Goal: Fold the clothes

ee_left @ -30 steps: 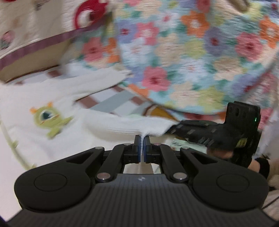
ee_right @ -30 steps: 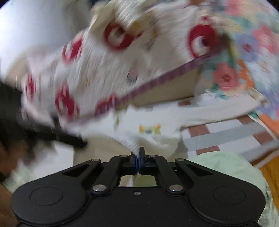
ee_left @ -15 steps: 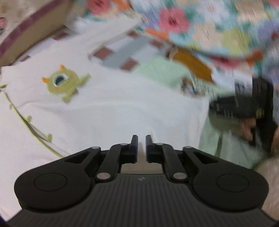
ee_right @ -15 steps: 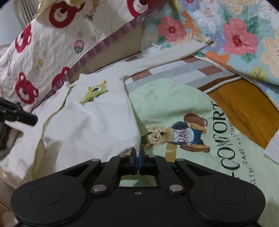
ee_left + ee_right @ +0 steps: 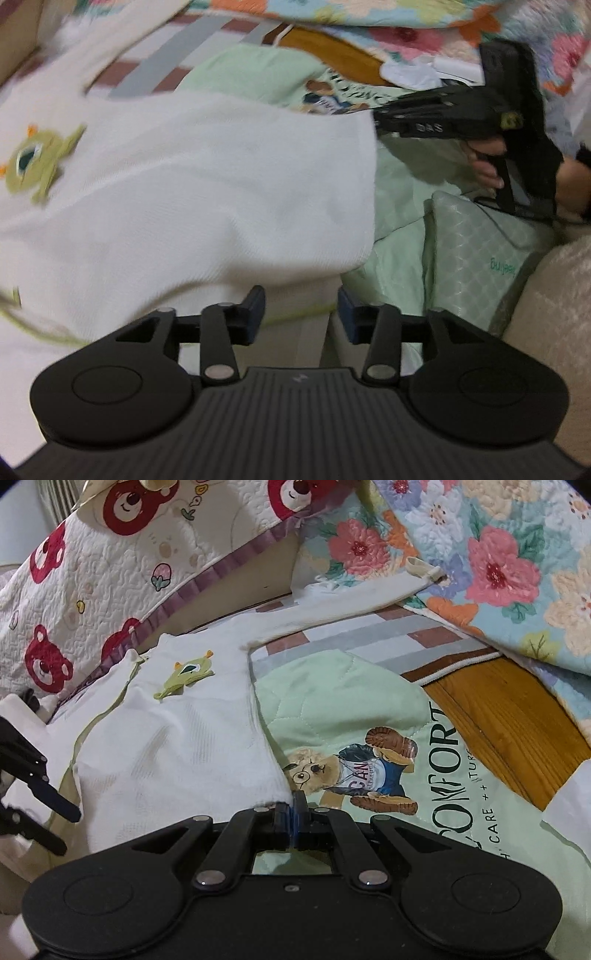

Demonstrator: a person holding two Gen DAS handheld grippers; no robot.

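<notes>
Quick count: one white top point(image 5: 173, 746) with one green monster patch point(image 5: 186, 677), one green teddy blanket point(image 5: 369, 709), one floral quilt point(image 5: 498, 561), one red-bear quilt point(image 5: 110, 554), and two hand-held grippers, left point(image 5: 301, 308) and right point(image 5: 294, 821).

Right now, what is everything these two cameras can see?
White top: one, white with a green monster patch, spread flat, one sleeve stretched toward the floral quilt.
Green mat: one, pale green with a teddy print, under the top's hem.
Floral quilt: one, multicoloured, far right.
Bear quilt: one, cream with red bears, far left.
Striped sheet: one, grey, white and brown.
Left tongs: black, jaws opening, nothing between them.
Right tongs: black, shut on the top's hem corner.
Hand: one, holding the right tongs.
</notes>
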